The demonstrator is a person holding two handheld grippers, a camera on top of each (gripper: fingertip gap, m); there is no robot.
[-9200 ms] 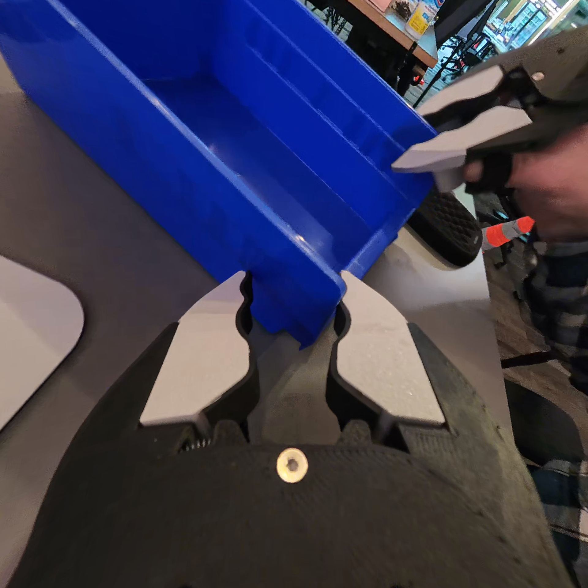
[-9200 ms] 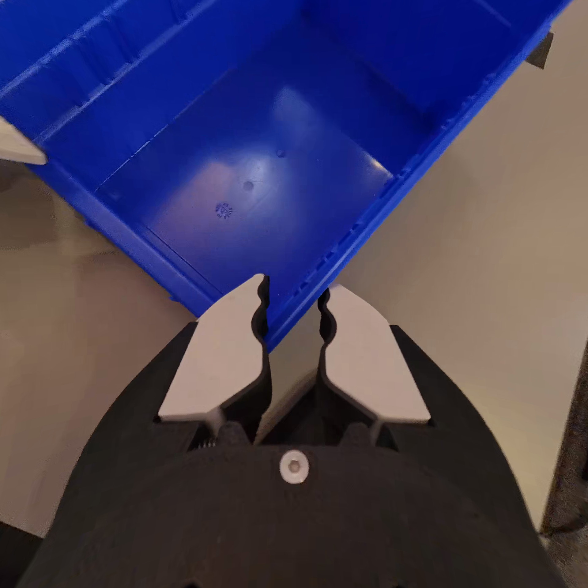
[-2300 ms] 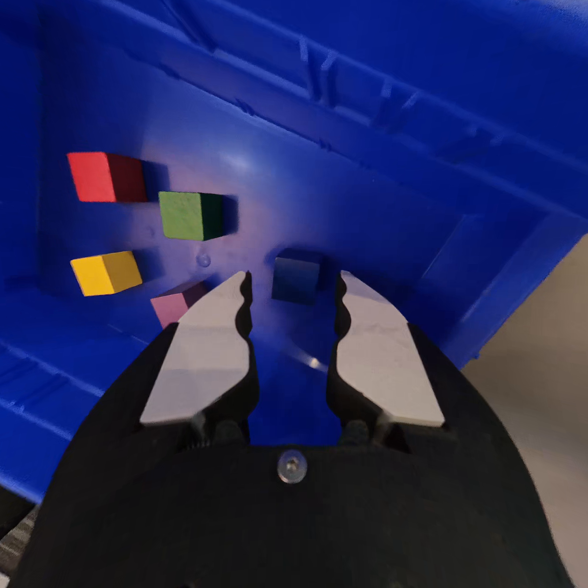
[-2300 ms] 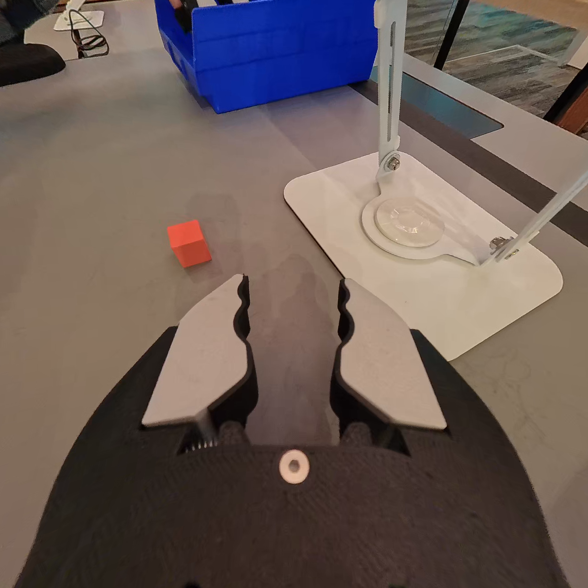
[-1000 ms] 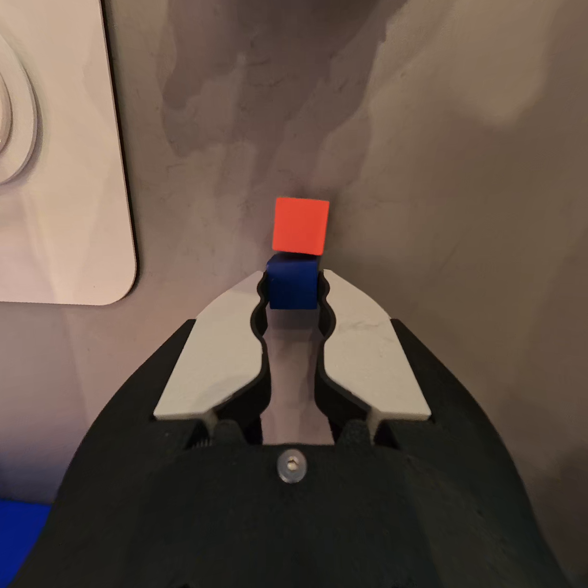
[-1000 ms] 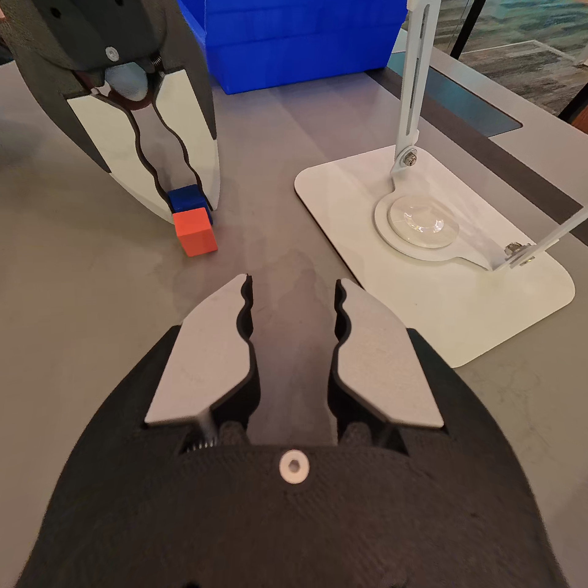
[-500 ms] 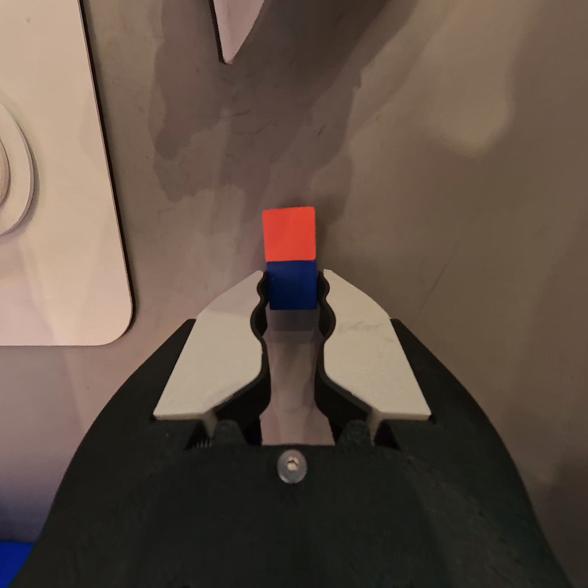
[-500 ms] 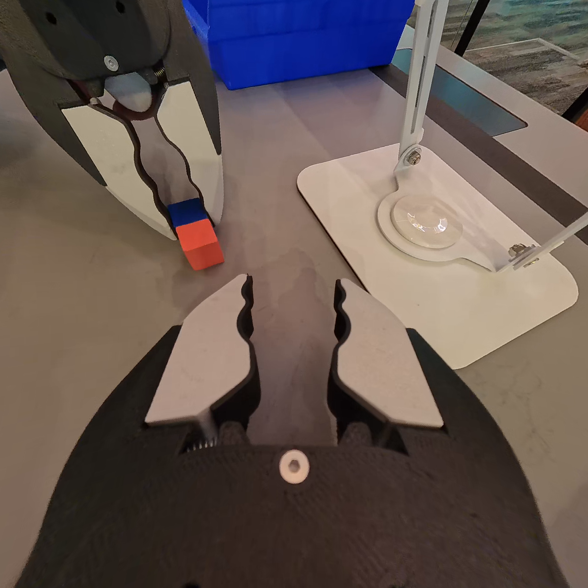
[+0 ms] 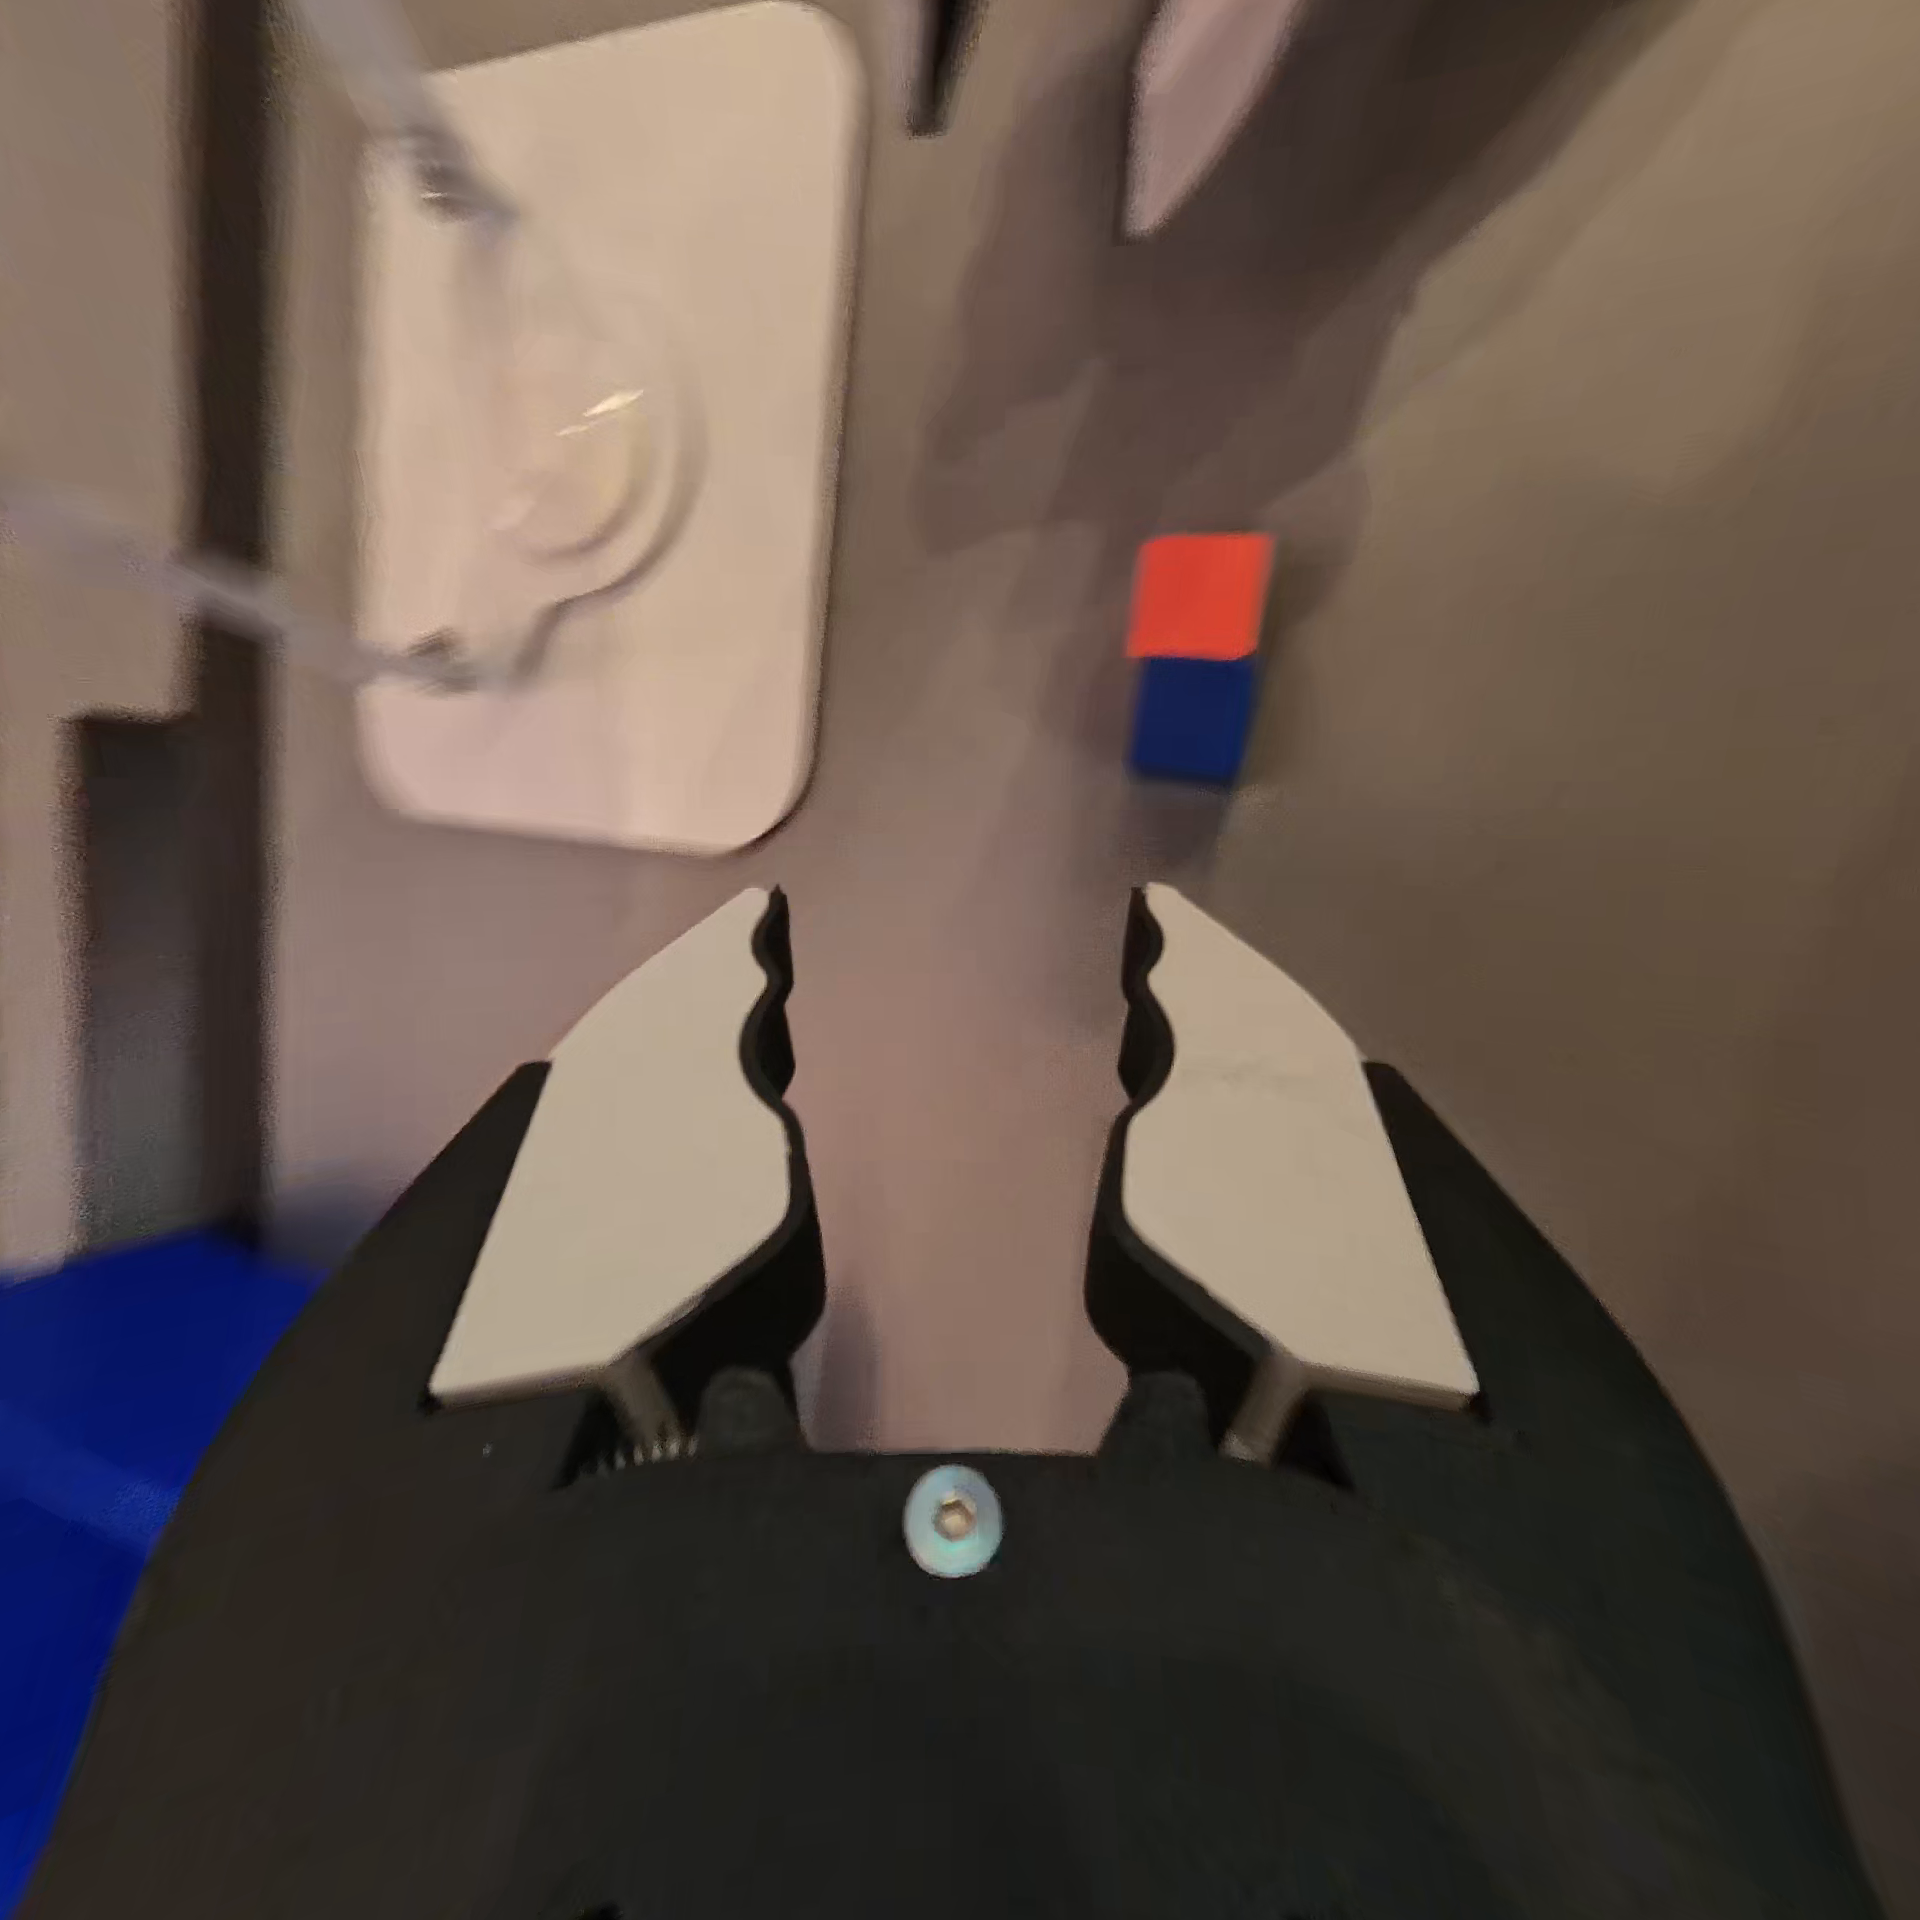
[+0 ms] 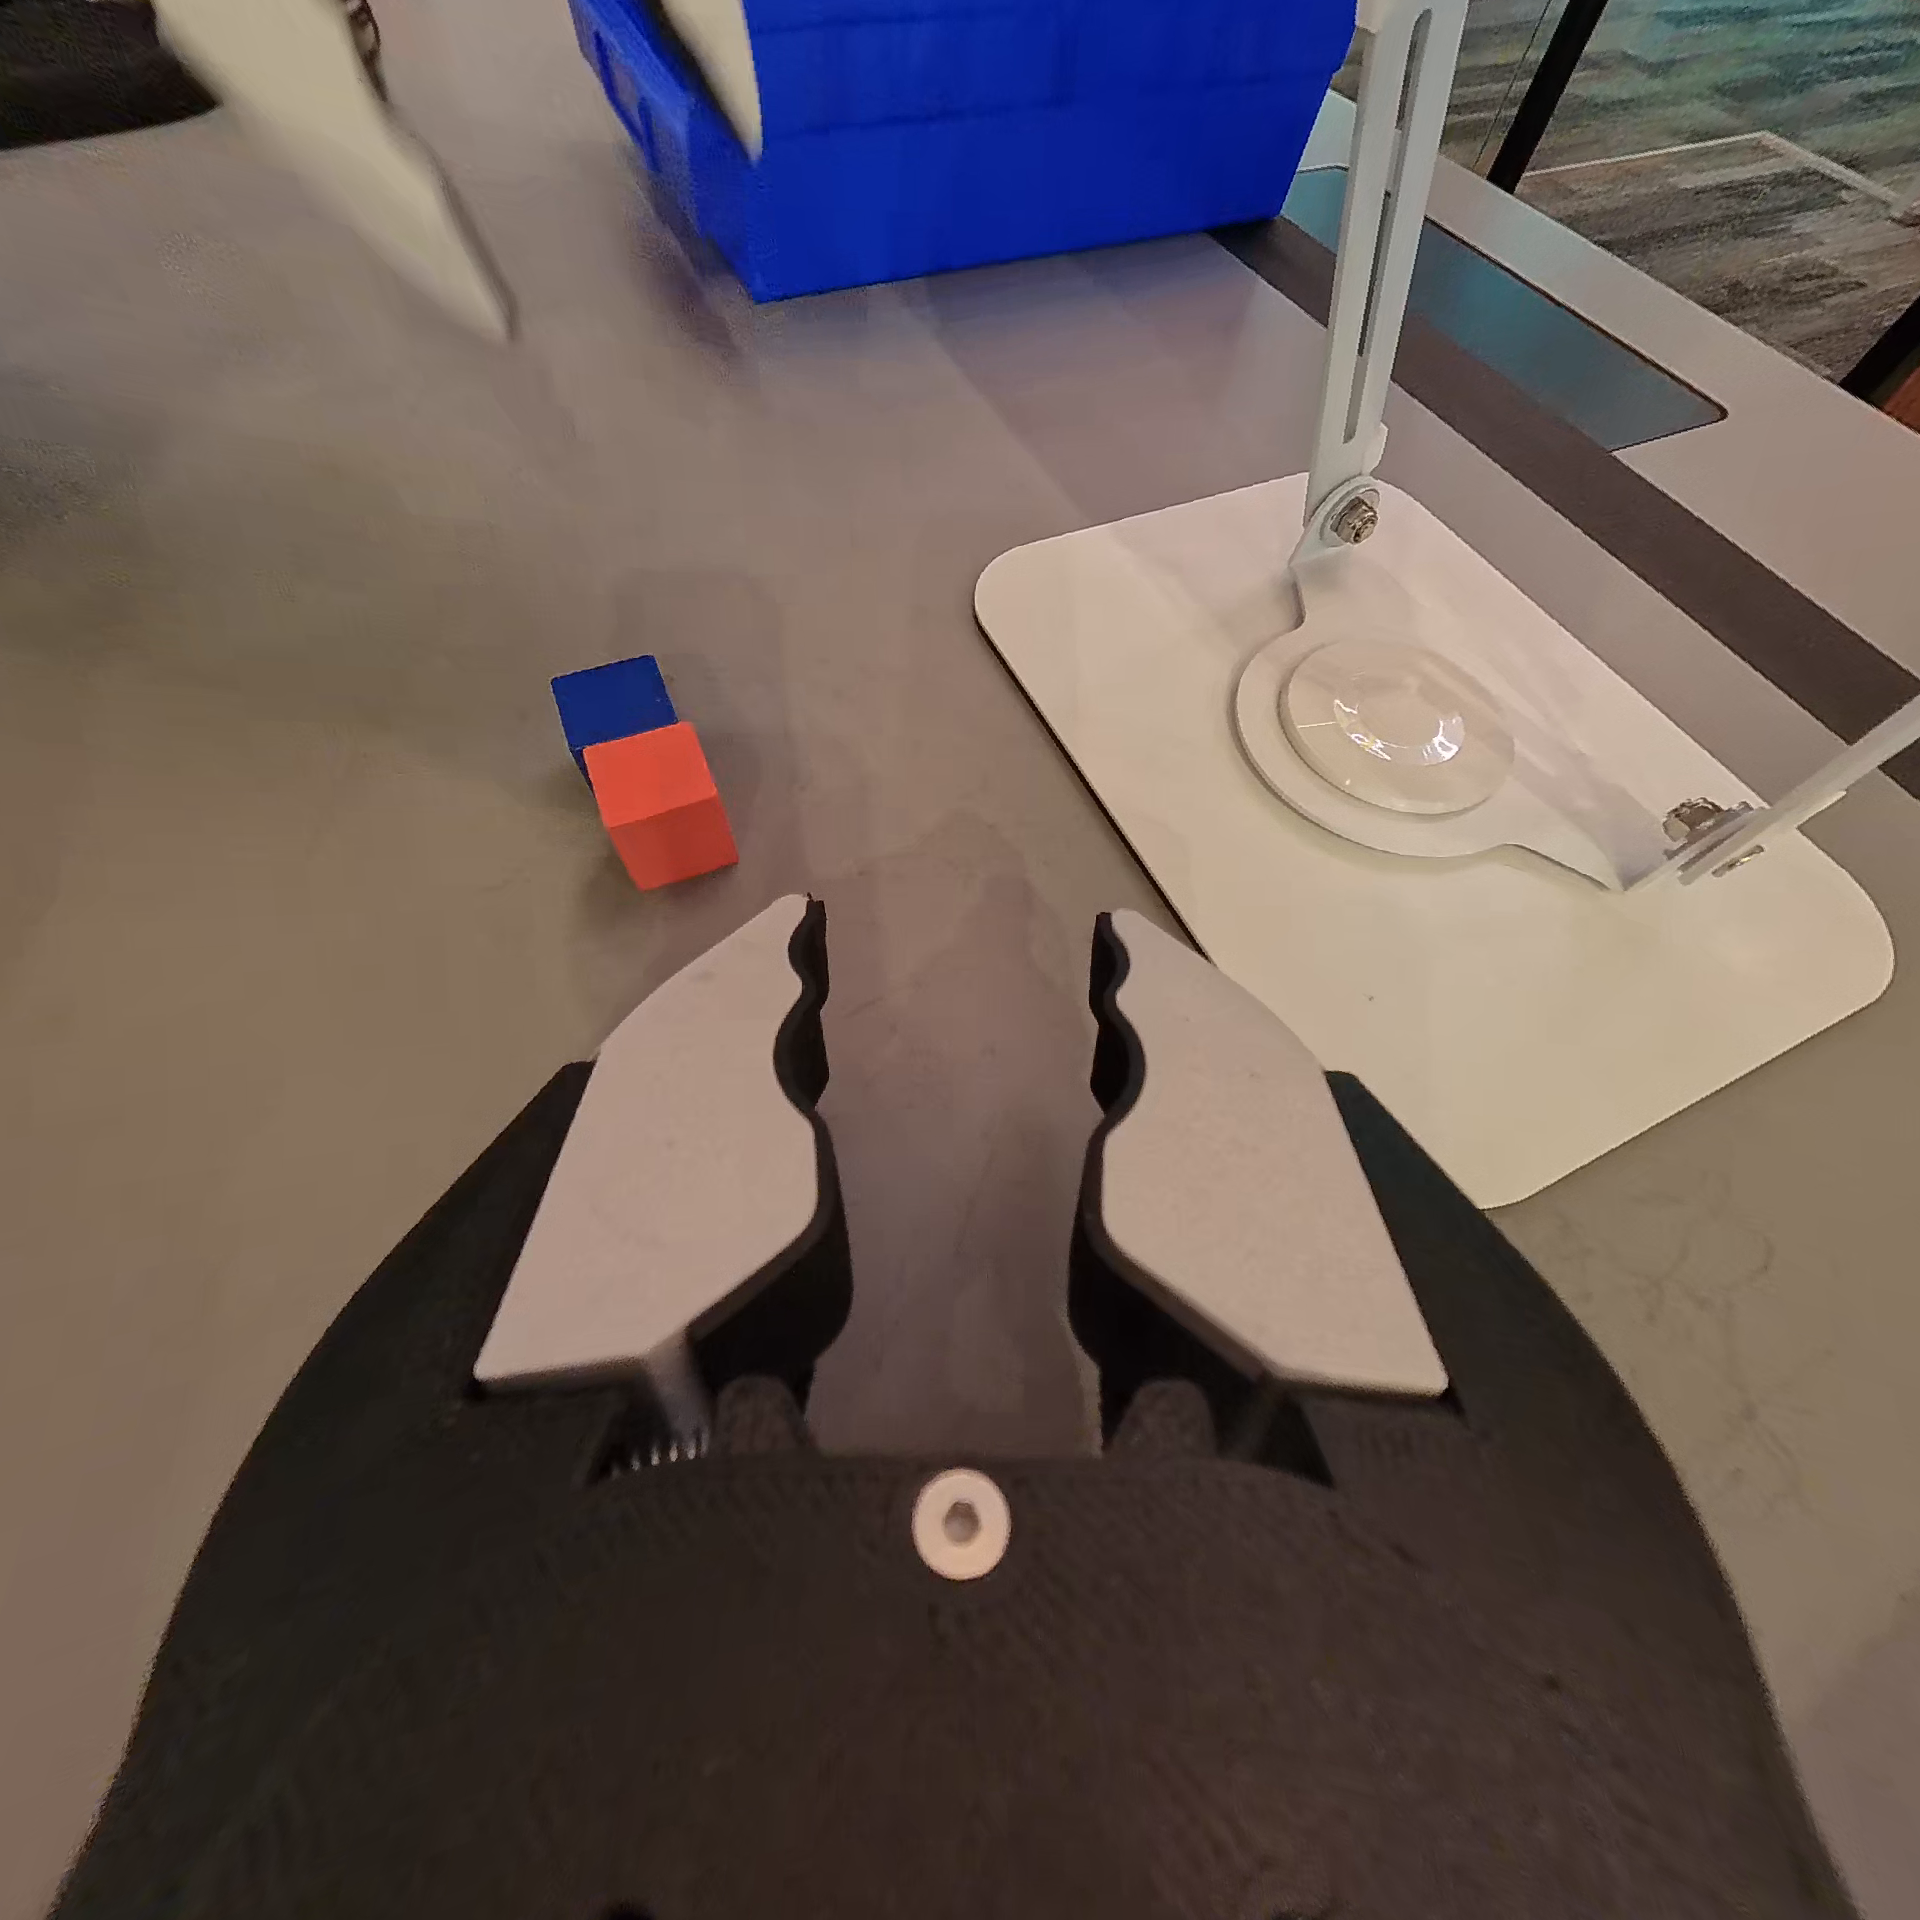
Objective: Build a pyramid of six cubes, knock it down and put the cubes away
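A blue cube (image 9: 1193,720) stands on the grey table touching an orange cube (image 9: 1200,596). Both also show in the right wrist view, blue (image 10: 611,701) behind orange (image 10: 662,802). My left gripper (image 9: 956,904) is open and empty, pulled back from the cubes, with its view blurred. It shows in the right wrist view as blurred fingers (image 10: 395,187) at the top left. My right gripper (image 10: 954,914) is open and empty, low over the table just right of the cubes. Its fingertips (image 9: 1174,156) show at the top of the left wrist view.
A blue bin (image 10: 987,135) stands at the far side of the table, and its corner (image 9: 125,1351) shows at the lower left of the left wrist view. A white stand base (image 10: 1455,862) with upright arms lies to the right of the cubes.
My left gripper opened and let go of the blue cube beside the orange one, then drew back and away. My right gripper barely moved.
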